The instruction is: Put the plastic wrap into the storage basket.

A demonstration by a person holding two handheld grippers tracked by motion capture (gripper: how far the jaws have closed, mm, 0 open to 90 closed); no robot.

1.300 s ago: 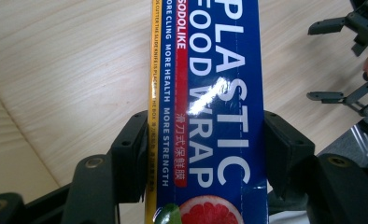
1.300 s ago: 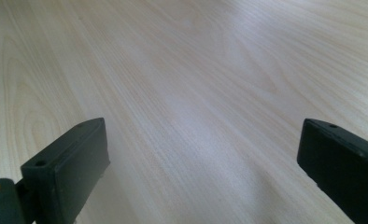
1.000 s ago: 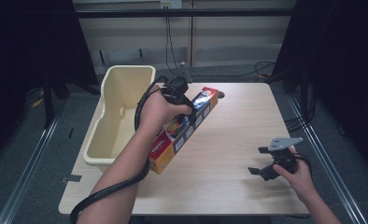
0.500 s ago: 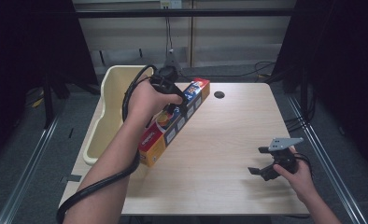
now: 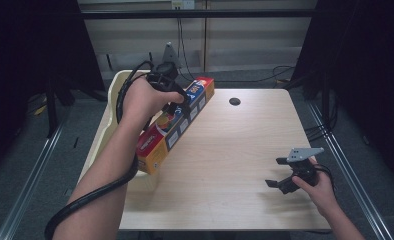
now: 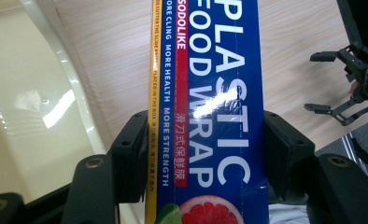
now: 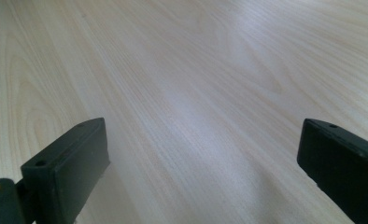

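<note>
Carrying plastic-wrap box [image 5: 176, 123], pinched in my left gripper [image 5: 177, 102], above table's [image 5: 235, 150] left edge beside bin [image 5: 112, 95]; keep it level, clear the rim. Right gripper [image 5: 280, 172] spread, idle.

The left forearm enters from the lower left of the high view and is extended toward the upper centre, with a black cable looped around it. The left gripper [image 5: 177, 102] is held in the left hand [image 5: 142, 100], its jaws clamped on a load. The right gripper [image 5: 280, 172] is held low at the lower right by the right hand [image 5: 317, 187], jaws spread wide apart.
</note>
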